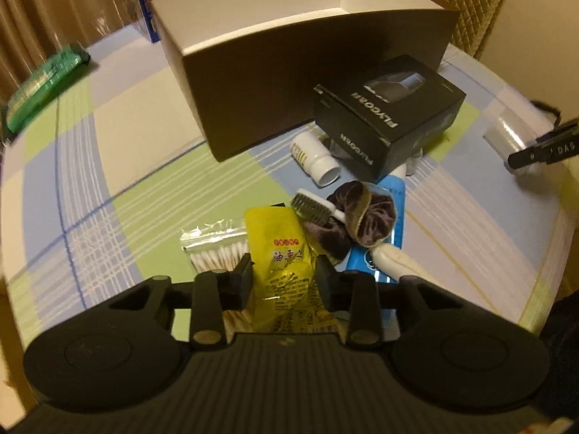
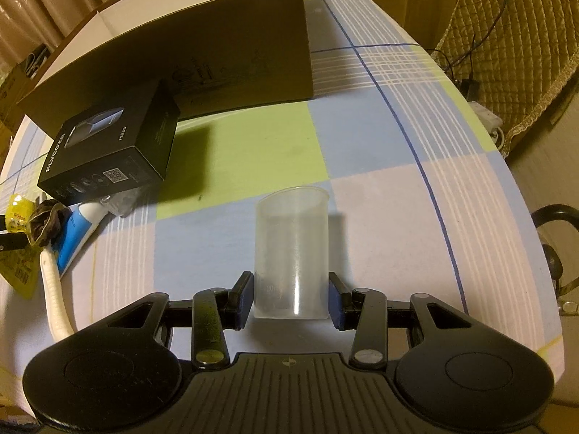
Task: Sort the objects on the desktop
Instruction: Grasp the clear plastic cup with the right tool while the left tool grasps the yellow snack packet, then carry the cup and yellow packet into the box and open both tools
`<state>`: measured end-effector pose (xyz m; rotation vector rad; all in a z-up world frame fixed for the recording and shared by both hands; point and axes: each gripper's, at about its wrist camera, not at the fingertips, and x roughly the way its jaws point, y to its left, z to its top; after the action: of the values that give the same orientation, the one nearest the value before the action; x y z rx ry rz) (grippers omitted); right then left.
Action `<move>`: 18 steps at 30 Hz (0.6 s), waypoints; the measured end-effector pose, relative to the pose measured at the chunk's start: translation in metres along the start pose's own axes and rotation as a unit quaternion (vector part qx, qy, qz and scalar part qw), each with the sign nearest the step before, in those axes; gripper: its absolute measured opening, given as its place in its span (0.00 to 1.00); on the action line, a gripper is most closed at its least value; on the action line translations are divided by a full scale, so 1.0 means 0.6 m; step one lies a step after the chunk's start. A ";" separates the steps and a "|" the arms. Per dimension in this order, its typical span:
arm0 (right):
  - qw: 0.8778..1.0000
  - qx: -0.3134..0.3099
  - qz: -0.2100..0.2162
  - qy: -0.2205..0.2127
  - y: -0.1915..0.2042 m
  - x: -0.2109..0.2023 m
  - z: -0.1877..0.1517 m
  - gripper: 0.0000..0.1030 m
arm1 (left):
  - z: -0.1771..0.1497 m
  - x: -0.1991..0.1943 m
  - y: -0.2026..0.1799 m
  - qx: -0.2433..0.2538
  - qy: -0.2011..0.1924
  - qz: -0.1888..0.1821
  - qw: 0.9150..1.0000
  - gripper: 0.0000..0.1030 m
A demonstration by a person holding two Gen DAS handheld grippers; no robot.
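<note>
In the left wrist view my left gripper (image 1: 285, 277) is shut on a yellow snack packet (image 1: 282, 253), which sits between its pads. Beside it lie a bag of cotton swabs (image 1: 217, 249), a small brush (image 1: 315, 204), a dark scrunchie (image 1: 356, 218), a blue tube (image 1: 376, 249), a white pill bottle (image 1: 316, 159) and a black product box (image 1: 389, 115). A large open brown box (image 1: 289, 72) stands behind. In the right wrist view my right gripper (image 2: 291, 294) is shut on a clear plastic measuring cup (image 2: 291, 249) standing upright on the cloth.
A plaid tablecloth (image 1: 108, 181) covers the table. A green packet (image 1: 43, 86) lies at the far left edge. The right gripper and cup show at the right in the left wrist view (image 1: 542, 152). The table's edge runs along the right in the right wrist view, with cables beyond it.
</note>
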<state>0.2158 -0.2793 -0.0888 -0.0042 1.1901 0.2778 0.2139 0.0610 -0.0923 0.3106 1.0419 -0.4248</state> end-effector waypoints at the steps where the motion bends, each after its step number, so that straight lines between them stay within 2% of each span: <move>1: 1.000 -0.002 -0.001 0.000 0.001 0.001 0.001 0.38 | 0.003 -0.004 -0.013 0.008 0.003 0.012 1.000 0.28; 4: 1.000 -0.006 -0.003 -0.002 0.003 0.002 0.004 0.38 | 0.008 -0.006 -0.044 0.021 0.010 0.024 0.999 0.29; 7: 1.000 -0.010 -0.003 -0.005 0.003 0.004 0.006 0.38 | 0.007 0.011 -0.058 0.006 0.026 0.021 0.999 0.29; 10: 1.000 -0.014 -0.003 -0.005 0.003 0.005 0.008 0.38 | -0.002 0.039 -0.063 -0.010 0.050 0.037 0.998 0.26; 12: 1.000 -0.016 -0.001 -0.006 0.001 0.005 0.009 0.38 | -0.005 0.039 -0.064 -0.011 0.044 0.048 0.998 0.24; 15: 1.000 -0.018 0.000 -0.006 0.001 0.006 0.009 0.38 | -0.004 0.038 -0.050 -0.041 0.042 0.043 0.997 0.22; 18: 1.000 -0.022 0.002 -0.008 0.000 0.006 0.009 0.38 | -0.004 0.036 -0.045 -0.048 0.040 0.051 0.997 0.21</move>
<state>0.2219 -0.2775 -0.0901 -0.0377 1.1688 0.3070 0.2088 0.0343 -0.1136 0.2955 1.1158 -0.2724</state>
